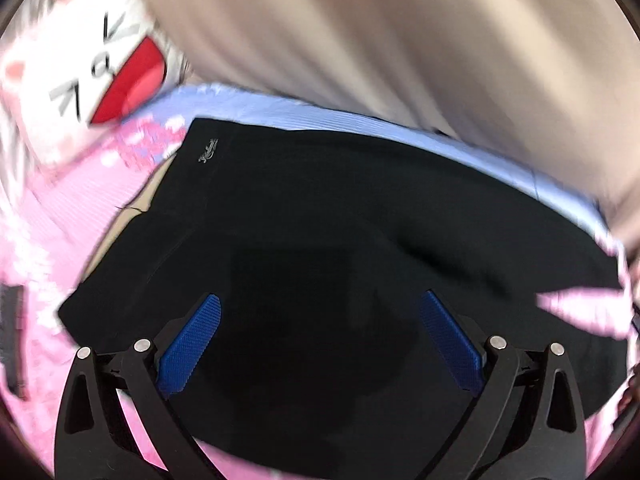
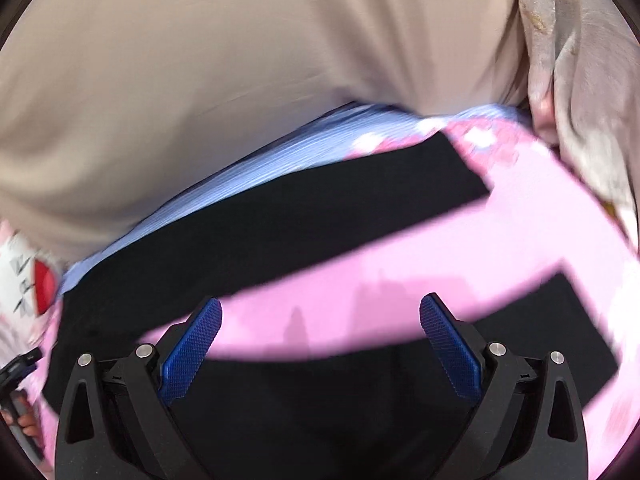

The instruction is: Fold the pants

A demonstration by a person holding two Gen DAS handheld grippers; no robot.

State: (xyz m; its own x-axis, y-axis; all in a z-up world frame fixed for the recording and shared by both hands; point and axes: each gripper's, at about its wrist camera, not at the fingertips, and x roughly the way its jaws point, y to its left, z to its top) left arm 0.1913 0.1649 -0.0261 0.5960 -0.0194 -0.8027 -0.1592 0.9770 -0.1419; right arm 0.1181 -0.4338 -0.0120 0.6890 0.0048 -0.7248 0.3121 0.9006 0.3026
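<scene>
1. The left tool hangs with its blue pads spread wide and nothing between them. Directly under and ahead of it lies the broad upper part of the black pants, flat on a pink sheet.

2. The right tool is likewise wide and empty. One pant leg runs just beneath it, and bare pink sheet shows between its pads.

3. Ahead of the right tool, past that strip of sheet, the second leg stretches to the right, so the two legs lie apart in a V.

4. Ahead and to the left of the left tool, a small pale logo sits near the far corner of the pants.

5. Beyond the pants in both views is a blue striped band, then a large beige cloth. A white cushion with a red mouth print lies far left of the left tool.

6. Step, as I judge it: the pants are spread out but no fold is made yet; both tools are poised before a first grasp.

7. The next move likely calls for closing on the edge of the near leg, at the waist end and hem end together, then carrying it over onto the far leg so seams align. Both views are blurred, so exact edges are hard to tell.
</scene>
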